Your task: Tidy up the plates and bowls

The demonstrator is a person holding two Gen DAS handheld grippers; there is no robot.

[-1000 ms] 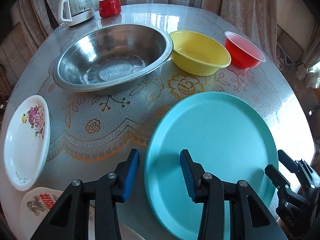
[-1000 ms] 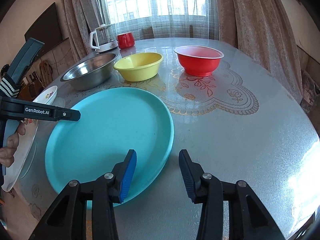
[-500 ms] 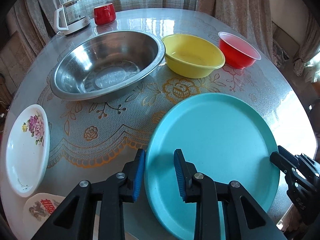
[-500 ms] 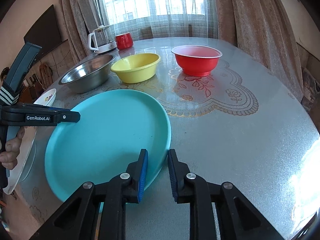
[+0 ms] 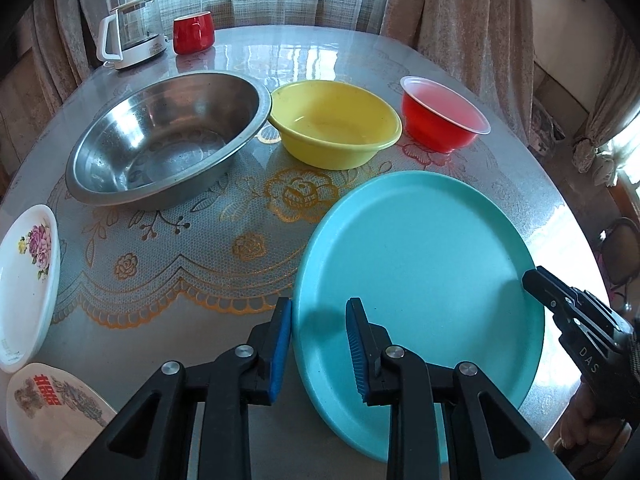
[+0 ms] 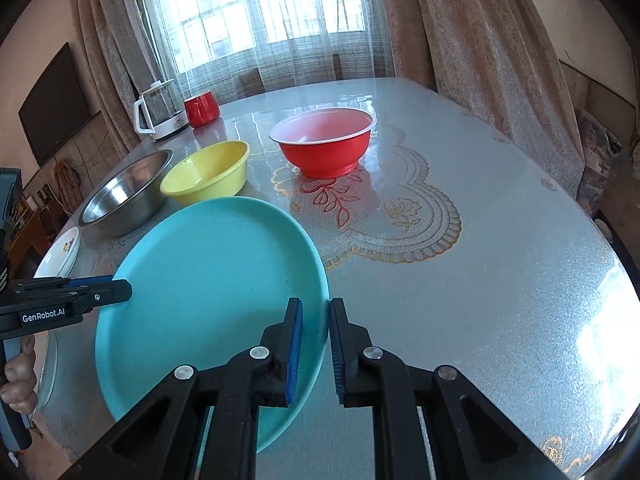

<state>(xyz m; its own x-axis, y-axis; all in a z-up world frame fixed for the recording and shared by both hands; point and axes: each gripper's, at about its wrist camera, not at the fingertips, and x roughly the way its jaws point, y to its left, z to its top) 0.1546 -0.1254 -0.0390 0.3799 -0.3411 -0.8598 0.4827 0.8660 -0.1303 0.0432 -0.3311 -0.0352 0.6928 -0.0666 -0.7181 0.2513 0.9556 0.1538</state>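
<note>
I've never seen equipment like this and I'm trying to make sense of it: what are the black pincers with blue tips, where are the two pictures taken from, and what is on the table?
There is no robot here. A person holds a two-finger gripper in each hand, and each gripper carries a wide-angle camera looking along its fingers. One picture comes from the left gripper, the other from the right gripper.

Both are clamped on opposite edges of the big turquoise plate, one blue pad above the rim, one below.

Also on the round table, in a row: a steel bowl, a yellow bowl and a red bowl. At the left edge lie a flowered white plate and a second printed plate. At the far side stand a glass kettle and a red mug.
</note>
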